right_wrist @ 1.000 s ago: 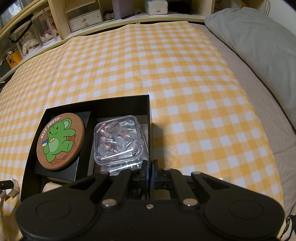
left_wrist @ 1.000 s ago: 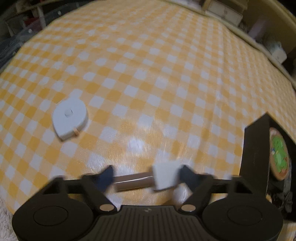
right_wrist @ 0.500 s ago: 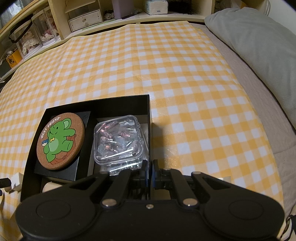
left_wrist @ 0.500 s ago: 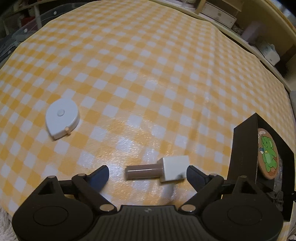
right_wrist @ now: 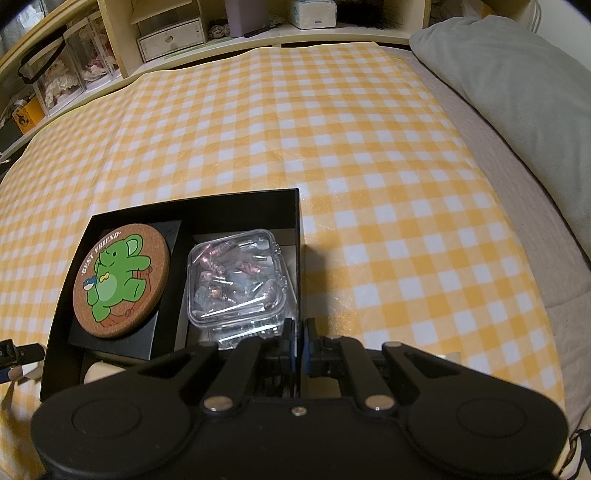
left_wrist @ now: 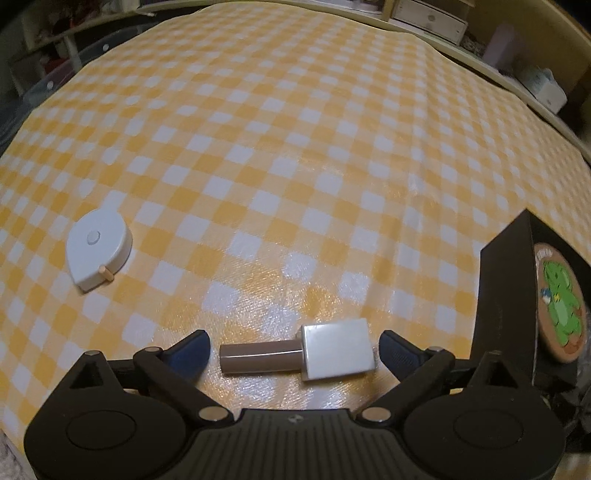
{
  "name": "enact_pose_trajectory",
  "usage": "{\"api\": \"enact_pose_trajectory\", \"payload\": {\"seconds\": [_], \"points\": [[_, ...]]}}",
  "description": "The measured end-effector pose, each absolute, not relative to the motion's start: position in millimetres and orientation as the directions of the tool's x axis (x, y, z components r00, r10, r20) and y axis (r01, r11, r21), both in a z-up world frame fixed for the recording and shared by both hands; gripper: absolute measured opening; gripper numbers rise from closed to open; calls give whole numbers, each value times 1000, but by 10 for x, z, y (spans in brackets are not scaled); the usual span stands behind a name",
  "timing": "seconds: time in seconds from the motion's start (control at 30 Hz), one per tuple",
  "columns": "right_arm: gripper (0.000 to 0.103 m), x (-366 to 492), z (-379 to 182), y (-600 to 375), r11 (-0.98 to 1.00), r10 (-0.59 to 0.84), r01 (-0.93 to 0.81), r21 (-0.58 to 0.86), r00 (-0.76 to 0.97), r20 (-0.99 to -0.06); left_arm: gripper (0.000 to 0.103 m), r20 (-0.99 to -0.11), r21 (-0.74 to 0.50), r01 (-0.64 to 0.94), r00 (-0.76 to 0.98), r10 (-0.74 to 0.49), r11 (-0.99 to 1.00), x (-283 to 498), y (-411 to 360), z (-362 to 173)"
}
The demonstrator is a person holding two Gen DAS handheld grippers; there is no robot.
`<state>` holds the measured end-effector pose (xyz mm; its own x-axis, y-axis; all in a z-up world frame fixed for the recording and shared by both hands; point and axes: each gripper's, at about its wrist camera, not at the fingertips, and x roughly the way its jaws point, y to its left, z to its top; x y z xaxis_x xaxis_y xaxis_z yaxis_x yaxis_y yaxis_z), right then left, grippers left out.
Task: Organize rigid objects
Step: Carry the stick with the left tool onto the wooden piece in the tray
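Note:
A small bottle point(left_wrist: 295, 354) with a brown tube and a white square cap lies on the yellow checked cloth. It sits between the fingers of my left gripper point(left_wrist: 293, 349), whose jaws are opening; neither pad touches it. A white tape measure point(left_wrist: 98, 253) rests further left. In the right wrist view, a black box point(right_wrist: 192, 210) holds a cork coaster point(right_wrist: 122, 277) with a green elephant and a clear plastic case point(right_wrist: 236, 277) of small pieces. My right gripper point(right_wrist: 299, 343) is shut on the box's right wall.
The black box point(left_wrist: 506, 295) stands just right of the left gripper. A grey pillow point(right_wrist: 517, 92) lies at the far right. Shelves with drawers and boxes point(right_wrist: 170, 33) run along the cloth's far edge. Open checked cloth stretches ahead of both grippers.
The left jaws have spread wide and let go of the bottle, which now lies loose on the cloth. The right gripper and the box have not moved.

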<state>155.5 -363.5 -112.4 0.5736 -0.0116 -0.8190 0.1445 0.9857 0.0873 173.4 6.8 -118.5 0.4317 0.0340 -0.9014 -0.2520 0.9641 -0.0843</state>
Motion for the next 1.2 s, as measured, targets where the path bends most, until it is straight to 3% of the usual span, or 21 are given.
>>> {"api": "enact_pose_trajectory", "payload": {"seconds": [0.07,0.43,0.63,0.9,1.07,1.2], "points": [[5,1556,-1123,-3635,986,-12,145,87,574,-819,87,-900,-70,-218,435,33,973,1742,53,-1163],[5,1555,-1129,-3628,986,-11,144,88,574,-819,87,-858,-98,-158,513,-3,983,1685,37,-913],[5,1555,-1129,-3623,986,-12,145,87,574,-819,87,-784,-181,-15,605,-135,983,1528,-186,-527],[5,1562,-1131,-3617,986,-14,145,85,574,-819,87,-754,-286,144,577,-315,947,1318,-686,-362],[5,1566,-1131,-3613,986,-14,145,85,573,-819,87,-754,-328,176,544,-369,928,1285,-953,-384],[5,1568,-1132,-3609,986,-14,146,86,574,-819,87,-756,-294,225,540,-370,929,1287,-1068,-452]]}}
